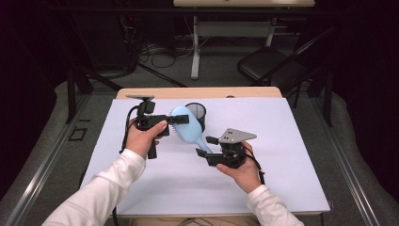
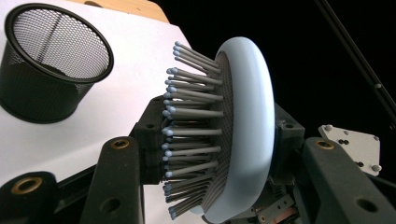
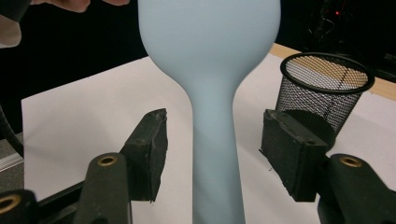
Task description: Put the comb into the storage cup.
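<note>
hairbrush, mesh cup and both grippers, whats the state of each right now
hairbrush: light blue, held off the table, head clamped in the left gripper, handle pointing toward the right gripper
mesh cup: black, upright on the table, looks empty, untouched
left gripper: shut on the hairbrush head, one side on the bristles, the other on the back
right gripper: open, fingers either side of the handle, clear gaps, not touching

The hairbrush [image 3: 210,56] looks like pale blue plastic with a smooth, matt, faintly satin skin; its grey bristles [image 2: 191,135] are thin plastic pins with rounded blue tips, set in a finely dotted pad. The cup [image 2: 49,65] is black wire mesh with a smooth rim. A matt white sheet [image 1: 263,165] covers the tabletop, whose far edge [image 1: 197,92] looks like light wood.
</note>
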A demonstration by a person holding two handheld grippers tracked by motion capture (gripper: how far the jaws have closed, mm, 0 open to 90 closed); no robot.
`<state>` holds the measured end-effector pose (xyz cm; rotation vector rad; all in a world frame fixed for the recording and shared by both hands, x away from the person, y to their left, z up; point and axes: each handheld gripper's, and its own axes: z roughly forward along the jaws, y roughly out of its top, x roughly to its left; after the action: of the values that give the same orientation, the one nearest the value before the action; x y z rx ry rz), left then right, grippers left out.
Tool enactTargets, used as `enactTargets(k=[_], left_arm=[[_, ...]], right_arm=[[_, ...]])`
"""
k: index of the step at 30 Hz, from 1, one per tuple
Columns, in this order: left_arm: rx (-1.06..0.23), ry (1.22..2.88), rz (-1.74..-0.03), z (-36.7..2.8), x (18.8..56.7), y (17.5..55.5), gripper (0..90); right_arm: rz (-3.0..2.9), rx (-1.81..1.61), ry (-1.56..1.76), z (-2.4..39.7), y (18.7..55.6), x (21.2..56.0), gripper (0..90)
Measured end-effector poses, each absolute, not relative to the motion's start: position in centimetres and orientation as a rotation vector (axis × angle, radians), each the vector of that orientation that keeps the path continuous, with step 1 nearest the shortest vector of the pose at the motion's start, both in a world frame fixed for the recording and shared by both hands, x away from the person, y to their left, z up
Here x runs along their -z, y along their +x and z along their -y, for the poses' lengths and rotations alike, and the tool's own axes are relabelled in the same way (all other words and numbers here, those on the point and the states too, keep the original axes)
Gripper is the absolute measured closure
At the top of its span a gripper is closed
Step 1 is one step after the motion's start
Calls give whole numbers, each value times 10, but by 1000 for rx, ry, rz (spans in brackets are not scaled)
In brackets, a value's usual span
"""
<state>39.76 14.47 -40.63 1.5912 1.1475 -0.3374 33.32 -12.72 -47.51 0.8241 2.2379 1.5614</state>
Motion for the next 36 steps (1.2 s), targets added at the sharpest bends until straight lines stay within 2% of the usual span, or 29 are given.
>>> enactTargets(k=[17, 20, 26, 29, 33, 36], left_arm=[[310, 1582, -1170, -152, 404, 403, 516], [305, 1579, -1174, -153, 403, 404, 516], [296, 1572, -1175, -155, 400, 407, 516], [293, 1572, -1175, -155, 400, 410, 516], [287, 1571, -1174, -155, 399, 413, 515], [277, 1569, -1167, -155, 398, 416, 515]], right_arm=[[-2235, -1586, 857, 133, 338, 473, 386], [-2214, -1573, 872, 135, 339, 472, 344], [-2181, -1549, 903, 138, 340, 469, 200], [-2162, -1533, 920, 140, 340, 468, 150], [-2148, -1524, 934, 142, 340, 466, 132], [-2151, -1519, 936, 143, 340, 465, 60]])
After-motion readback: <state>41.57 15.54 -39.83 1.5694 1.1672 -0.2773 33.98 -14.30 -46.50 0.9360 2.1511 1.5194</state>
